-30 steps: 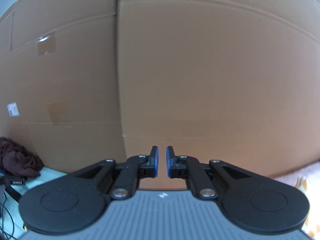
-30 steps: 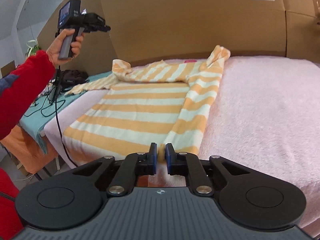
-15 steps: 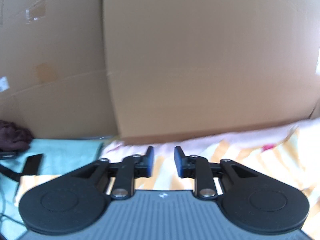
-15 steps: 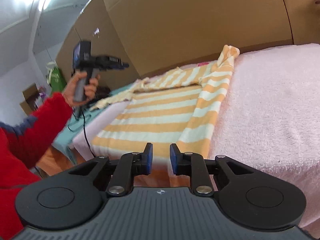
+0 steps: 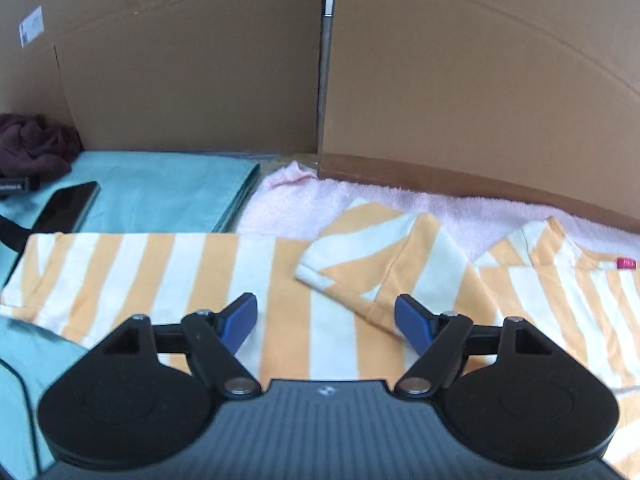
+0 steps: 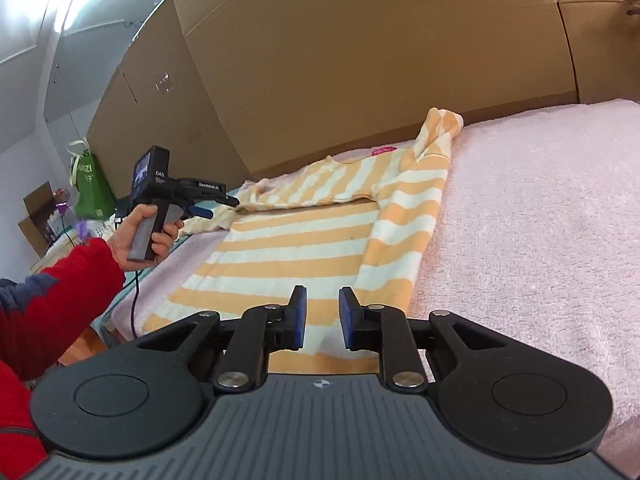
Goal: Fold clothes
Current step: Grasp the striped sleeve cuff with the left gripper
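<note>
An orange-and-white striped shirt lies spread flat on a pink towel. One sleeve is folded in over the body, and a pink label shows at the collar. My left gripper hovers just above the shirt near that sleeve, open wide with nothing between its fingers. In the right wrist view a hand holds the left gripper over the shirt's far left edge. My right gripper is over the shirt's near hem, open by a narrow gap and holding nothing.
Cardboard walls close off the back. A teal cloth with a dark phone and a maroon garment lies left of the towel. A red sleeve and a green bag are at the left.
The left gripper swung down from facing the cardboard to the shirt and opened wide. The right gripper went from nearly shut to a narrow opening.
</note>
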Available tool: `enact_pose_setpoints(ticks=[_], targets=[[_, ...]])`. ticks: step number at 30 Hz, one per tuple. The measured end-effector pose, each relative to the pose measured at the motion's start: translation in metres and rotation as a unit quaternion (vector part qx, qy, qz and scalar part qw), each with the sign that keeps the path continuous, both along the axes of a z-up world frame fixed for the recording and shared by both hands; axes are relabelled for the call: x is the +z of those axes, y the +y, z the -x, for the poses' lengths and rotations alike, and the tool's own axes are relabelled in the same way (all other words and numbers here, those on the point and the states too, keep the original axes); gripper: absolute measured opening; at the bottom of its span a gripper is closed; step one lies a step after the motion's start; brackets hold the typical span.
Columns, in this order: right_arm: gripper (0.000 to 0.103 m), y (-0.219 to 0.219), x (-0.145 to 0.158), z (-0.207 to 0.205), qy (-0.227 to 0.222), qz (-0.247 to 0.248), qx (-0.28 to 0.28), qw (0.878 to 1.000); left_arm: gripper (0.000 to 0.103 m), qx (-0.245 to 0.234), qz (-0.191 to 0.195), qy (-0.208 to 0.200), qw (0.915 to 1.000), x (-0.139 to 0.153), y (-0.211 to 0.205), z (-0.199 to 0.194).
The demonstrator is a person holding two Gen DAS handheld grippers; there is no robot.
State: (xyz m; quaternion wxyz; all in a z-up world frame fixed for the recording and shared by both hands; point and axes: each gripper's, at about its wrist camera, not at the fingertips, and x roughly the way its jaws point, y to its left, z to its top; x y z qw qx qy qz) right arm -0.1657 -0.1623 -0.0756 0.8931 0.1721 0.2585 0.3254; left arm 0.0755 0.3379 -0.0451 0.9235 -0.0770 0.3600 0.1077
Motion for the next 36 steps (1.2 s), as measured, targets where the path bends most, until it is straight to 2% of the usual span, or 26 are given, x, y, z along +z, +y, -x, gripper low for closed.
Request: enact_pose_setpoints(ticks=[3, 6, 8, 10, 11, 12, 13, 14, 15, 16, 18, 22, 24, 27, 32, 34, 36], targets=[[0.024, 0.003, -0.004, -0.005, 0.006, 0.016, -0.007, 1.0, 0.07, 0.003, 0.024, -0.009, 0.9997, -0.001, 0.003, -0.01], [0.025, 0.007, -0.007, -0.011, 0.013, 0.031, -0.013, 0.999, 0.069, -0.001, 0.065, -0.012, 0.9978, -0.004, 0.009, -0.021], [0.028, 0.008, -0.009, -0.013, 0.014, 0.035, -0.014, 0.999, 0.073, 0.001, 0.077, -0.026, 0.9967, -0.004, 0.011, -0.02], [0.03, 0.009, -0.01, -0.013, 0.012, 0.034, -0.013, 0.999, 0.084, -0.007, 0.093, -0.037, 0.9949, -0.006, 0.013, -0.019], [0.03, 0.009, -0.01, -0.014, 0.012, 0.033, -0.012, 0.999, 0.085, -0.01, 0.1, -0.042, 0.9941, -0.007, 0.014, -0.018], [0.03, 0.009, -0.01, -0.014, 0.01, 0.033, -0.012, 0.999, 0.08, -0.008, 0.097, -0.043, 0.9943, -0.006, 0.013, -0.018], [0.03, 0.01, -0.011, -0.015, 0.01, 0.033, -0.011, 0.999, 0.062, -0.003, 0.089, -0.041, 0.9952, -0.004, 0.012, -0.017], [0.03, 0.01, -0.011, -0.016, 0.01, 0.031, -0.012, 0.999, 0.049, 0.001, 0.085, -0.039, 0.9956, -0.002, 0.011, -0.017], [0.03, 0.01, -0.011, -0.016, 0.01, 0.03, -0.012, 0.999, 0.013, 0.0, 0.109, -0.039, 0.9933, -0.001, 0.014, -0.016], [0.03, 0.01, -0.011, -0.017, 0.011, 0.03, -0.013, 0.999, 0.006, -0.002, 0.133, -0.04, 0.9904, 0.0, 0.018, -0.015], [0.03, 0.011, -0.012, -0.016, 0.009, 0.03, -0.014, 0.999, 0.005, 0.005, 0.164, -0.048, 0.9853, 0.002, 0.024, -0.011], [0.03, 0.013, -0.013, -0.014, 0.001, 0.033, -0.018, 0.999, 0.004, 0.03, 0.181, -0.092, 0.9788, 0.015, 0.029, 0.003], [0.03, 0.014, -0.012, -0.014, -0.001, 0.037, -0.019, 0.999, 0.004, 0.029, 0.196, -0.123, 0.9723, 0.031, 0.029, 0.012], [0.03, 0.013, -0.008, -0.016, 0.005, 0.039, -0.017, 0.999, 0.004, 0.009, 0.199, -0.168, 0.9654, 0.061, 0.021, 0.024], [0.03, 0.008, 0.018, -0.041, -0.017, 0.022, -0.028, 0.999, 0.004, -0.001, 0.175, -0.225, 0.9584, 0.105, 0.008, 0.047], [0.029, 0.009, 0.026, -0.064, -0.025, 0.023, -0.04, 0.999, 0.004, -0.006, 0.151, -0.236, 0.96, 0.113, 0.0, 0.054], [0.03, 0.017, 0.03, -0.096, -0.016, 0.045, -0.054, 0.997, 0.004, -0.013, 0.129, -0.24, 0.9622, 0.117, -0.009, 0.062]])
